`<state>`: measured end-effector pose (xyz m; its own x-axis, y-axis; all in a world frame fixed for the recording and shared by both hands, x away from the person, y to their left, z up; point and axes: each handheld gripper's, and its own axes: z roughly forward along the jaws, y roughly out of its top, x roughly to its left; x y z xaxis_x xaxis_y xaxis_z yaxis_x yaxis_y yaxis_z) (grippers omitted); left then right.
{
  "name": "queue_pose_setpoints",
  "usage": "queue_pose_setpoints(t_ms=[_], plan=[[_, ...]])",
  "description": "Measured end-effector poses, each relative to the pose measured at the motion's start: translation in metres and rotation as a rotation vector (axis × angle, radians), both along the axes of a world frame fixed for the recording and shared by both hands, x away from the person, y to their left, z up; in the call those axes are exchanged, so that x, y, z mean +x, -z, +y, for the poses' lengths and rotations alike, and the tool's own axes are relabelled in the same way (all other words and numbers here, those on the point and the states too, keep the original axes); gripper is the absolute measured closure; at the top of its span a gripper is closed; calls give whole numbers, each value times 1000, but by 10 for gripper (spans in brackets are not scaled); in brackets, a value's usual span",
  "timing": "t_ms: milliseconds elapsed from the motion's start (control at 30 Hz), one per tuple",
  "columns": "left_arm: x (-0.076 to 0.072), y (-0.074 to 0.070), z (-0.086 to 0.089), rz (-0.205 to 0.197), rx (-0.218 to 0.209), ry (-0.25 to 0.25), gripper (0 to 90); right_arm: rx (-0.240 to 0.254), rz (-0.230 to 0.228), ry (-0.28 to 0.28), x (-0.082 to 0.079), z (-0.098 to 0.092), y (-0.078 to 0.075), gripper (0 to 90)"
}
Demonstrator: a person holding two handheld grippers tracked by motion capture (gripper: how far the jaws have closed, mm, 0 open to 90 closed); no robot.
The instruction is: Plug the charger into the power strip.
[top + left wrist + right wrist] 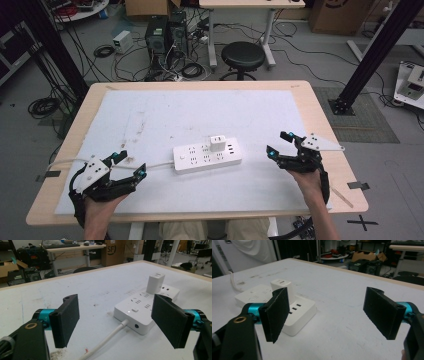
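A white power strip (207, 156) lies on the white mat in the middle of the table, with a white charger block (217, 143) plugged upright into its top. Its white cable (157, 165) runs off to the left. The strip (145, 307) and charger (155, 283) sit just ahead of my left gripper (117, 322), which is open and holds nothing. My left gripper (131, 165) rests at the table's front left, near the cable. My right gripper (280, 144) is open and empty to the right of the strip (277, 305); the charger (283, 290) stands behind its left jaw.
The wooden table edge (320, 125) frames the white mat (165, 115). Behind the table stand a black stool (242, 56), computer towers (165, 32) and tangled floor cables. Black frame posts (372, 55) rise at both sides.
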<state>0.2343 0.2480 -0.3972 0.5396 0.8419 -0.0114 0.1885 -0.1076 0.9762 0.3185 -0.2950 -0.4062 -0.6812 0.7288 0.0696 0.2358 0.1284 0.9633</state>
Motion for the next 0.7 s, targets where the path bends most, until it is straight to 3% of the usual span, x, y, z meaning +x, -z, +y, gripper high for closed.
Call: queue_pose_setpoints(t_ms=[100, 200, 233, 700], plan=[[1, 0, 0, -1, -1, 2, 226, 34, 6, 33, -8, -5, 2, 217], [2, 0, 1, -3, 0, 0, 226, 33, -4, 69, -15, -6, 2, 217], [3, 0, 1, -1, 1, 1, 226, 33, 6, 103, -23, -6, 4, 217], [3, -1, 0, -1, 4, -2, 226, 40, 17, 127, -40, -10, 10, 217]])
